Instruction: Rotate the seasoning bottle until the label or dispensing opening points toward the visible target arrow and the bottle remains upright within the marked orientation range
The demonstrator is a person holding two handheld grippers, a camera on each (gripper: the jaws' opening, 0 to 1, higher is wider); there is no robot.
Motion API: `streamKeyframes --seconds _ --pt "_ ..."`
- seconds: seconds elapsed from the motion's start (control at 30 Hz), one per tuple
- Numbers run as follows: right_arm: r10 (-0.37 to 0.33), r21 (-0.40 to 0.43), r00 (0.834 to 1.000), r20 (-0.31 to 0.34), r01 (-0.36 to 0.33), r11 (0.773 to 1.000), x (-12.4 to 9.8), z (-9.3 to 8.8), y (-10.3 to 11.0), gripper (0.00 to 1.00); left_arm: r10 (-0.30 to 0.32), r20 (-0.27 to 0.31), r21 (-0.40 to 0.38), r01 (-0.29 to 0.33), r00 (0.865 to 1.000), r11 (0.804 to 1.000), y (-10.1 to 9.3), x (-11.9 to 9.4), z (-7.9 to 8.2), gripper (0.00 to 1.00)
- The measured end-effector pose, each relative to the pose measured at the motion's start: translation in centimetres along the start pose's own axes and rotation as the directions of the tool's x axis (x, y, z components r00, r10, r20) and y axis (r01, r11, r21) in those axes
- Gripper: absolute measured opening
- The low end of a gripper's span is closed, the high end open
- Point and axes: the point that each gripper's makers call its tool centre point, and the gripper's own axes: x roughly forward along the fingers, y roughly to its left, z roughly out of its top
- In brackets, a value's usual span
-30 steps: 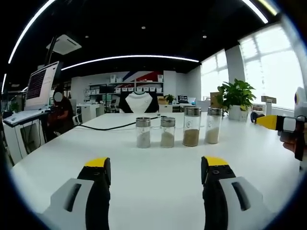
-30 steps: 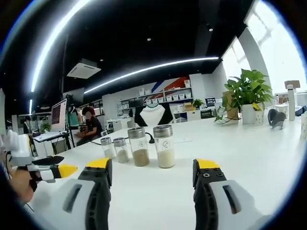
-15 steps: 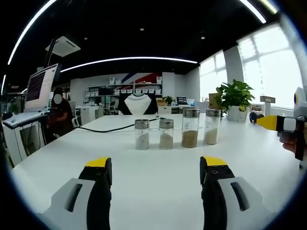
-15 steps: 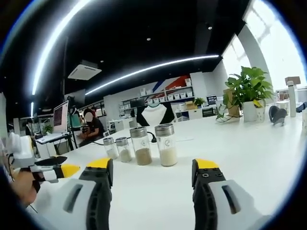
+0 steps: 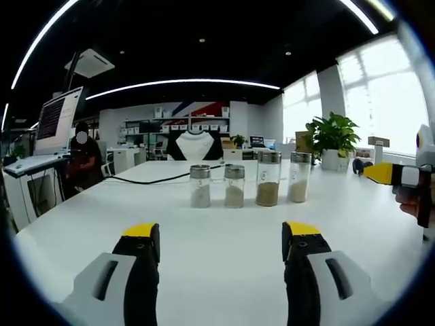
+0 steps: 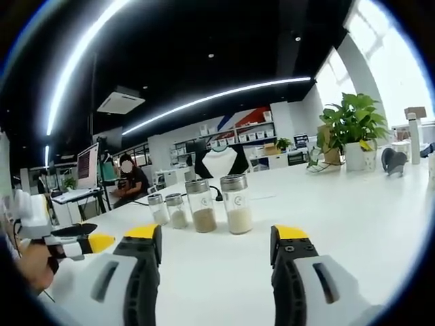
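Several glass seasoning bottles with metal lids stand upright in a row on the white table. In the left gripper view they are two short bottles, a taller one with brown powder and a taller pale one. My left gripper is open, well short of the row. The right gripper's yellow tip enters from the right. In the right gripper view my right gripper is open, nearest the pale bottle and the brown one. The left gripper shows at the left.
A black cable runs across the table behind the bottles. A potted plant stands at the back right. A person sits by a monitor at the left. A dark object lies near the plant.
Both views have shifted only slightly. The bottles sit a touch higher in the left gripper view. Nothing was taken hold of or moved.
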Motion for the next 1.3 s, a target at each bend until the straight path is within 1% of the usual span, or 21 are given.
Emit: streamKeyframes --seconds 0.17,0.43,0.57,0.7,1.0,1.13,1.3 --pt "0.009 -0.006 1.000 0.000 -0.009 1.000 0.0 0.0 0.2 0.62 0.006 -0.001 -0.002 -0.006 1.000 1.000 0.3 0.0 0.0 0.77" --pt "0.029 -0.002 0.999 0.021 -0.029 1.000 -0.3 0.7 0.2 0.60 0.016 -0.003 0.006 -0.016 1.000 1.000 0.6 0.2 0.1 0.76" --pt "0.025 -0.001 0.999 0.026 -0.025 1.000 -0.3 0.7 -0.2 0.60 0.018 -0.010 0.000 -0.018 1.000 1.000 0.7 0.7 -0.1 0.76" --pt "0.028 0.000 0.999 0.020 -0.028 1.000 -0.3 0.4 -0.6 0.57 0.017 -0.007 -0.001 -0.017 1.000 1.000 0.6 1.0 0.0 0.76" --pt "0.032 -0.009 0.999 0.021 -0.032 0.999 0.1 0.4 -1.0 0.55 0.015 -0.011 -0.001 -0.015 1.000 1.000 0.9 2.6 0.1 0.75" --pt "0.034 -0.027 0.999 0.031 -0.034 0.999 0.2 0.4 -1.1 0.53 0.016 -0.006 -0.003 -0.016 1.000 1.000 1.3 3.4 0.4 0.75" --pt "0.025 -0.039 0.999 0.038 -0.024 0.999 0.5 0.4 -1.5 0.52 0.018 0.005 0.003 -0.018 1.000 1.000 1.7 4.9 1.4 0.75"
